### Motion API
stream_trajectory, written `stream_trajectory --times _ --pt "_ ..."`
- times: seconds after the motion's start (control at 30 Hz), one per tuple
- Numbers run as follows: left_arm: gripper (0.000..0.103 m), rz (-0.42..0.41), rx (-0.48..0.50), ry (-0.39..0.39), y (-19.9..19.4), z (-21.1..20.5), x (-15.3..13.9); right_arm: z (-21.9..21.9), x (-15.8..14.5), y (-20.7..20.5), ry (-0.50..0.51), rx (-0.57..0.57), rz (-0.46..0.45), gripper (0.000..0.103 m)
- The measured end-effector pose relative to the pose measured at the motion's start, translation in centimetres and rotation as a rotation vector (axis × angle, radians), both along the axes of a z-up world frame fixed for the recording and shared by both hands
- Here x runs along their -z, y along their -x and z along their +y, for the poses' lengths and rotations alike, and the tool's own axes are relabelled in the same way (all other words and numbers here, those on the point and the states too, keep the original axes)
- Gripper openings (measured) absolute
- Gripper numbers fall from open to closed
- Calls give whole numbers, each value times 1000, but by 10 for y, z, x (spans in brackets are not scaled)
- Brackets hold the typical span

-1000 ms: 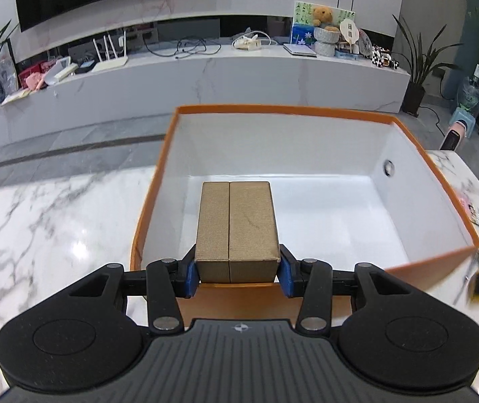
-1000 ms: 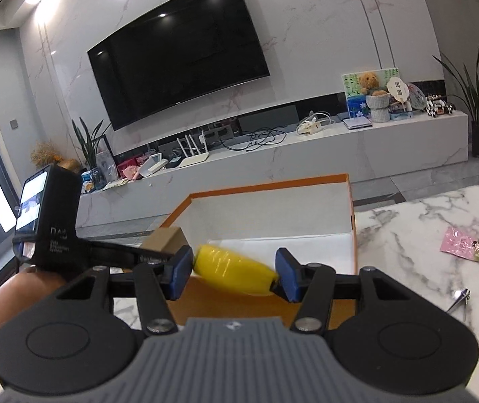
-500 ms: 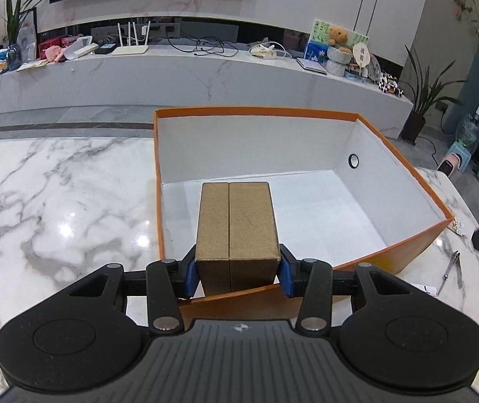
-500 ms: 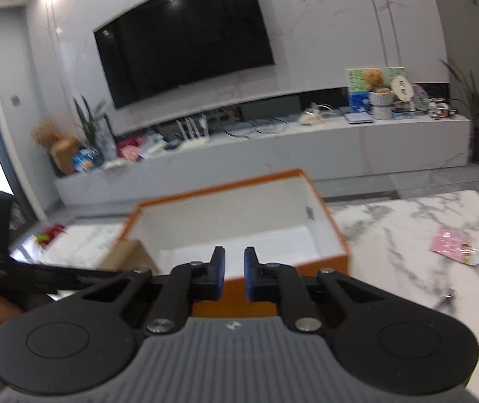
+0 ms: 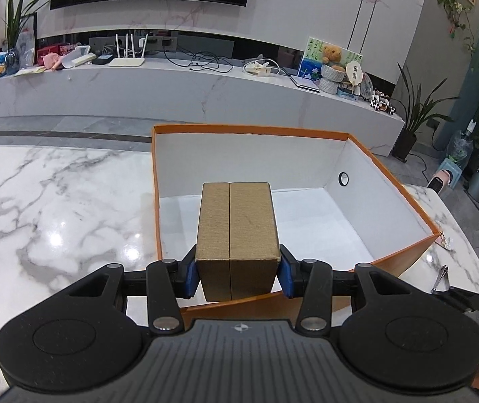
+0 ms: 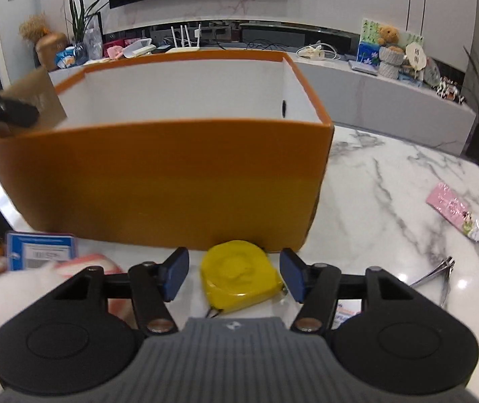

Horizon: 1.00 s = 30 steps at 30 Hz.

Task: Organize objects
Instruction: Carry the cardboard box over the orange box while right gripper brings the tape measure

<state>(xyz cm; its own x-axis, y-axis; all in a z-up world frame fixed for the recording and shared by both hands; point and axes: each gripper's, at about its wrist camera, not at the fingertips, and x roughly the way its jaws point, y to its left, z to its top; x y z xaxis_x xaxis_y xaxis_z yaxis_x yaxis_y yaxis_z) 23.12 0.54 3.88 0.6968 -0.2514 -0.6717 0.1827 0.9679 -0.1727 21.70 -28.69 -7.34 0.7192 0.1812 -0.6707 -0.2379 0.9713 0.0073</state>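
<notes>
Cardboard box (image 5: 237, 231) sits clamped in your left gripper (image 5: 237, 277) above the orange bin (image 5: 387, 265). Your right gripper (image 6: 233, 277) has just been opening, its pads apart around the yellow tape measure (image 6: 237, 278) on the marble table (image 6: 390, 208).

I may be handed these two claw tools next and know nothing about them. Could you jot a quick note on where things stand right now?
Left claw: shut on the brown cardboard box, held over the near edge of the orange bin.
Right claw: open, jaws just widened, either side of the yellow tape measure lying on the marble table in front of the bin; pads not touching it.
Done: nothing visible inside the bin.
Left: put the brown box in, grab the tape measure, then the nail clippers and pink packet.
</notes>
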Motion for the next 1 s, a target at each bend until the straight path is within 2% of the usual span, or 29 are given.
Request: stream_trajectory --times 0.1,0.17,0.27,0.37,0.43,0.57,0.83,0.93,1.0 --pt "52 3 -1 7 0 0 1 2 10 -7 20 -22 -4 65" --pt "52 -2 -4 -2 -1 -1 1 4 15 -10 43 -14 2 59" --pt "52 0 -12 -9 -2 -1 2 4 15 -8 57 -25 8 59" --pt "52 10 -14 -6 -3 -1 5 6 20 -7 94 -48 21 63" --pt "52 9 -15 -11 -3 -2 5 -2 22 -7 33 -34 34 62" --pt "52 4 -14 -12 -3 -3 5 -8 19 -8 -5 -11 58 57" --pt "52 -2 -26 -5 -5 -1 1 -9 -14 17 -38 6 29 57" --pt "52 -3 -31 -1 -6 1 -4 -16 -42 40 -110 17 -21 57" --pt "52 -5 -36 13 -8 4 -9 -18 -68 54 -192 4 -74 57"
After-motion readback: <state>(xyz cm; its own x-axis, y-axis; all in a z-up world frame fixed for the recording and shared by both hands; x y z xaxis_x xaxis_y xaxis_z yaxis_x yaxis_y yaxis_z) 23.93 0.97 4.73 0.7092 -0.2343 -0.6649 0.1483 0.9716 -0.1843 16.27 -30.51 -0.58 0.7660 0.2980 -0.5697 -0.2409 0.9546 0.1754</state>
